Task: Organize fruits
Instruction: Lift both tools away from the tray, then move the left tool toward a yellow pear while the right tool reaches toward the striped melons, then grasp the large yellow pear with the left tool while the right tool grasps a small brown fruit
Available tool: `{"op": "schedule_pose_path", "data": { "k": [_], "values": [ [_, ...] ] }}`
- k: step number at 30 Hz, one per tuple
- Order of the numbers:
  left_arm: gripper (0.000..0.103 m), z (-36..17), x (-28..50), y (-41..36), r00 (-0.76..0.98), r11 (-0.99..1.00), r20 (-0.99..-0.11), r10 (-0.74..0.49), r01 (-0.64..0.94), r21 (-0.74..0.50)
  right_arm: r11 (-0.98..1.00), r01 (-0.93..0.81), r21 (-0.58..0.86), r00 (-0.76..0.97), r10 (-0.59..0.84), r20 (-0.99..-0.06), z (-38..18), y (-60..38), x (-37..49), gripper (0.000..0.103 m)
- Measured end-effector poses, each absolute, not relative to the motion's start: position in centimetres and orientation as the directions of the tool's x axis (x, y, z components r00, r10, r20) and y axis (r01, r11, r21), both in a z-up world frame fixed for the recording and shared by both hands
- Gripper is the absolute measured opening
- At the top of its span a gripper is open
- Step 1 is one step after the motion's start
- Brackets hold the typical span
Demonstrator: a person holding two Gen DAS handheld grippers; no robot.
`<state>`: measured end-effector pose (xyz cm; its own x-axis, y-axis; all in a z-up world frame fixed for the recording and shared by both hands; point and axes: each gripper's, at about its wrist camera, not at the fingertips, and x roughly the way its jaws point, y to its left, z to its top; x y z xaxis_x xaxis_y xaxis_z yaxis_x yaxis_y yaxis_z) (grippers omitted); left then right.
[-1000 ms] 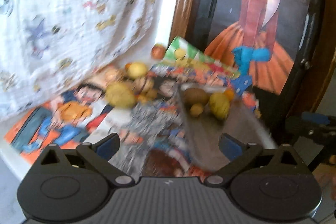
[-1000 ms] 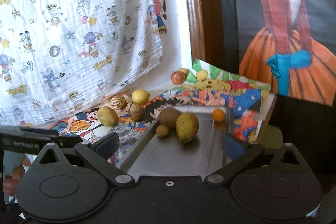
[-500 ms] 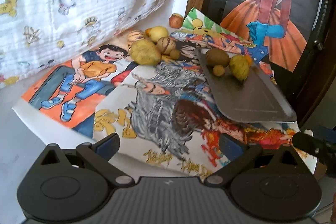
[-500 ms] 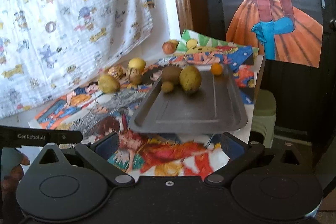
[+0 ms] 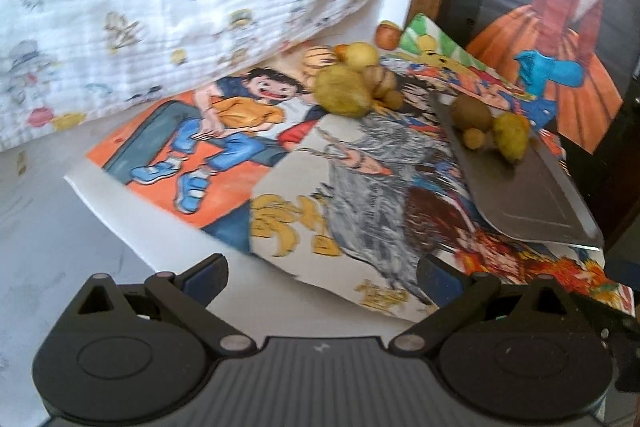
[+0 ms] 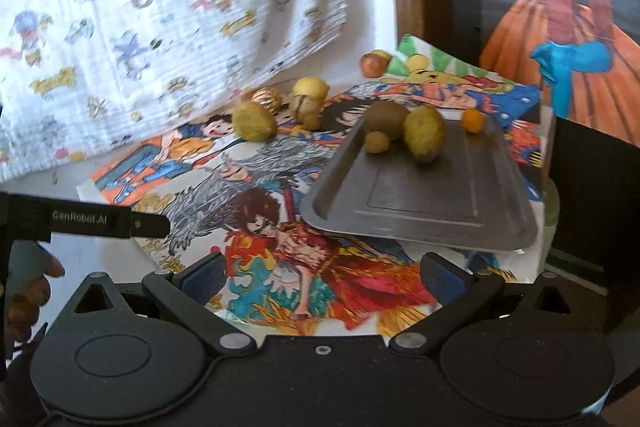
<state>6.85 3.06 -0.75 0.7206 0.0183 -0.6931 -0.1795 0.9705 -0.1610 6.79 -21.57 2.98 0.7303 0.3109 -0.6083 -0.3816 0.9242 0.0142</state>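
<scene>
Well, four fruits (image 6: 424, 133) on grey tray (image 6: 424, 203), both claws empty.

The left gripper (image 5: 322, 273) has its two fingers spread wide, with nothing between them. The right gripper (image 6: 324, 273) is also wide apart and empty. In the right wrist view, a hand (image 6: 26, 291) shows at 9 o'clock.

Cartoon posters (image 6: 304, 259), printed cloth (image 6: 160, 7)
</scene>
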Motion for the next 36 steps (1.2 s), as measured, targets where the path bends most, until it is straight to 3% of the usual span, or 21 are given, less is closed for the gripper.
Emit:
{"op": "schedule_pose_path", "data": {
  "k": [12, 19, 26, 36],
  "values": [
    [0.102, 0.7, 11.1, 6.5, 0.734, 0.958, -0.672, 0.097, -0.253, -0.137, 0.849, -0.52, 0.096, 0.641, 0.462, -0.613, 7.8, -18.2, 15.1, 0.102],
    [0.102, 1.4, 15.5, 7.2, 0.762, 0.974, -0.642, 0.078, -0.196, -0.115, 0.821, -0.565, -0.079, 0.69, 0.418, -0.591, 8.3, -17.0, 22.1, 0.102],
    [0.102, 0.7, 20.5, 7.7, 0.765, 0.97, -0.644, -0.002, -0.154, -0.186, 0.751, -0.625, -0.213, 0.694, 0.411, -0.591, 5.2, -15.8, 27.8, 0.102],
    [0.102, -1.1, 25.4, 8.2, 0.791, 0.938, -0.612, 0.0, -0.212, -0.273, 0.672, -0.694, -0.258, 0.646, 0.422, -0.636, 1.1, -13.0, 32.3, 0.085]
  ]
}}
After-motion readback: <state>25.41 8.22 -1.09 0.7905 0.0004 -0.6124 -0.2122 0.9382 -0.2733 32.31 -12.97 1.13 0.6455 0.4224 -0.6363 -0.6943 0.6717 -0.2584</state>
